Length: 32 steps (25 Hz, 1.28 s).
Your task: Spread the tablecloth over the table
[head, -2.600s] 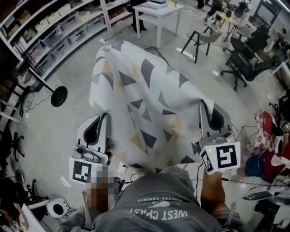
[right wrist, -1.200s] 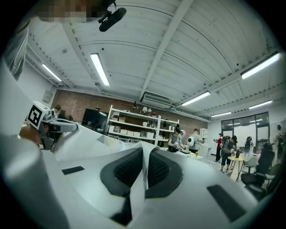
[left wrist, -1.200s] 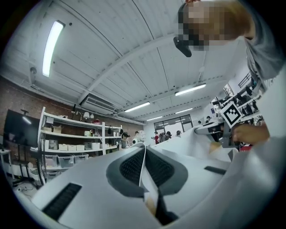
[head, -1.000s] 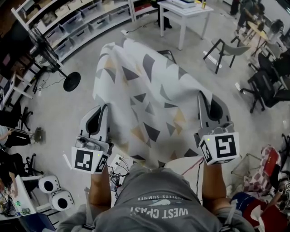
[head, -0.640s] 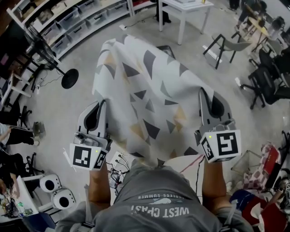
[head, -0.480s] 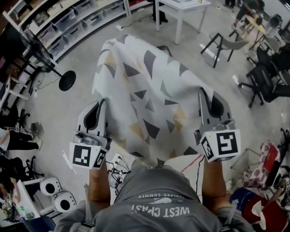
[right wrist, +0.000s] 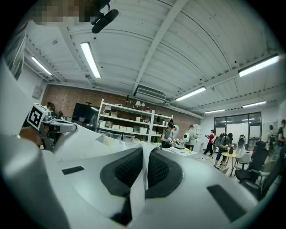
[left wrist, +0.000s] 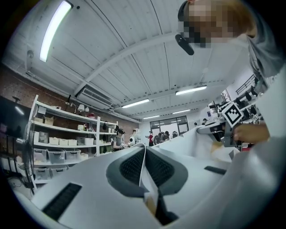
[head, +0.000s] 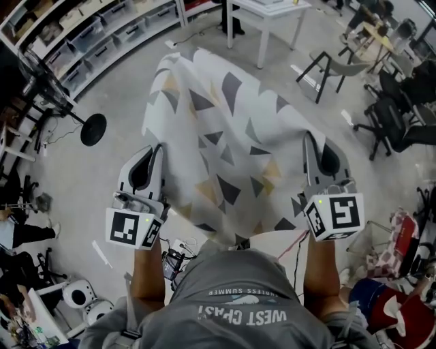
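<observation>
The tablecloth point(head: 225, 143), white with grey and yellow triangles, hangs spread in the air in front of me and droops at its far end. My left gripper point(head: 156, 155) is shut on its near left edge. My right gripper point(head: 309, 144) is shut on its near right edge. In the left gripper view the cloth's edge point(left wrist: 142, 166) is pinched between the dark pads point(left wrist: 129, 167). The right gripper view shows the same, with the cloth point(right wrist: 144, 172) pressed between the pads point(right wrist: 127, 169). The cloth hides whatever stands under it, so no table top shows there.
A white table point(head: 272, 8) stands at the back, with a folding chair point(head: 325, 63) and black office chairs point(head: 398, 102) to the right. Shelves with bins point(head: 88, 37) line the left, and a fan's round base point(head: 92, 129) is on the floor. Cables point(head: 178, 251) lie by my feet.
Both grippers have kept their hold on the cloth's near edge. The cloth stays stretched between them, and its place in the head view has shifted only slightly.
</observation>
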### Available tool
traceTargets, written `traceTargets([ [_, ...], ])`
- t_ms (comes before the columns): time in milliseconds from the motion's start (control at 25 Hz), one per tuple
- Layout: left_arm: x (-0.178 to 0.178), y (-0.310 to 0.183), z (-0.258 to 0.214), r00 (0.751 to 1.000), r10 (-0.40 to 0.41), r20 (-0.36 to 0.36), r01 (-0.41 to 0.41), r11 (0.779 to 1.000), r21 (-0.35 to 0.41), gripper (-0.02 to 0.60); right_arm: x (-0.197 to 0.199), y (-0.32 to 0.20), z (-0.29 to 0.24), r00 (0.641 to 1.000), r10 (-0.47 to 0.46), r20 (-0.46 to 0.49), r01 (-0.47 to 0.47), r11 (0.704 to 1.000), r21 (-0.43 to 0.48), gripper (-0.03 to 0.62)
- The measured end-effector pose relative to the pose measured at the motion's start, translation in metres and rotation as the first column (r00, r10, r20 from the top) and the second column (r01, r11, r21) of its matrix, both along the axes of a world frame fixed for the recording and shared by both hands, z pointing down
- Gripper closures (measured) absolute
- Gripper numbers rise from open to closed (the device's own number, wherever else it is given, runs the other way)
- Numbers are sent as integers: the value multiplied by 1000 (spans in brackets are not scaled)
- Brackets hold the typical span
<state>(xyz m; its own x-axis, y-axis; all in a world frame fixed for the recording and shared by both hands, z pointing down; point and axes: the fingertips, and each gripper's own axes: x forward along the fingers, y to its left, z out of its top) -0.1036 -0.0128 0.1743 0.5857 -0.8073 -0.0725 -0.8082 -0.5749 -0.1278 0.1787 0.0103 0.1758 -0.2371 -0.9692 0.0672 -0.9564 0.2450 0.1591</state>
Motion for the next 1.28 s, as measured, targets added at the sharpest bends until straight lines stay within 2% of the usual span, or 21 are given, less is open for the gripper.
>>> traceTargets([
  [320,-34,-52,-4,999,39,-5,-39,999,4,583,-22,-42,-4,998,55,34,-54,998,-8,583],
  [680,-48,-84,15,999,30,17,-29,999,-16,581,-12,-66,18,994,83,67,-81,996,-34,582],
  [1120,-60,-124,54,998,-34,60,40,994,-97,581,6,-109,59,993,62,98,-53,994,-91,583],
  [1280,-71,-168,85,996,-64,70,74,984,-160,581,5,-154,88,993,51,108,-36,990,-135,583],
])
